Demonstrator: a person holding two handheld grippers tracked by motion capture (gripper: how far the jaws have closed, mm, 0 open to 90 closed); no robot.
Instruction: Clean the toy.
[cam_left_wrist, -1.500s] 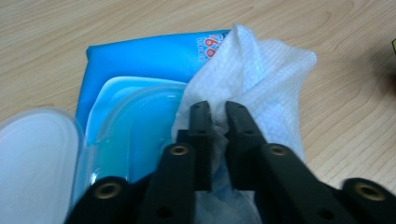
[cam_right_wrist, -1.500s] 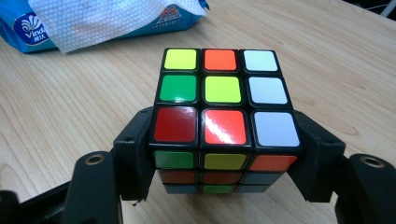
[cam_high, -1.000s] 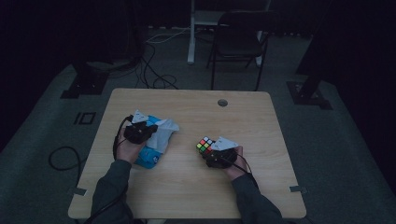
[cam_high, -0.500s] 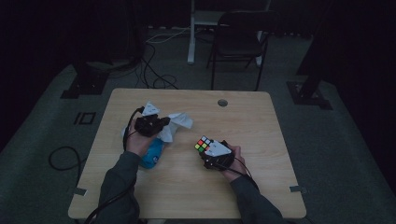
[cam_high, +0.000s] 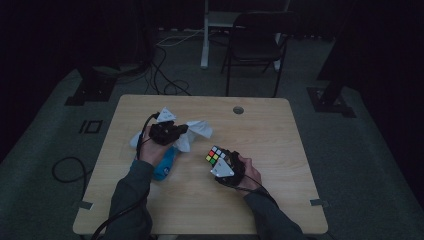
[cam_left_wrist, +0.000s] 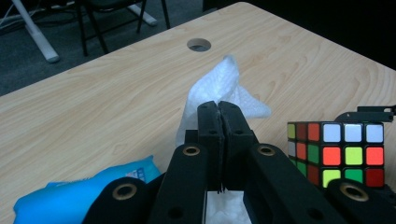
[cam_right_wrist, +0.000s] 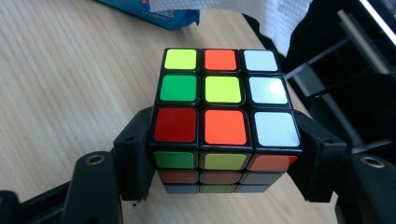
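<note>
White tissue (cam_left_wrist: 219, 88) is pinched in our left hand-held gripper (cam_left_wrist: 219, 109), a Rubik's cube (cam_right_wrist: 219, 121) clamped in our right hand-held gripper (cam_right_wrist: 224, 154); wiping the cube likely comes next.

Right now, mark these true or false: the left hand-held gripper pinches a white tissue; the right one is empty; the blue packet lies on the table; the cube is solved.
1. The left hand-held gripper pinches the white tissue: true.
2. The right hand-held gripper is empty: false, it clamps the puzzle cube.
3. The blue packet lies on the table: true.
4. The cube is solved: false, its faces show mixed colours.
</note>
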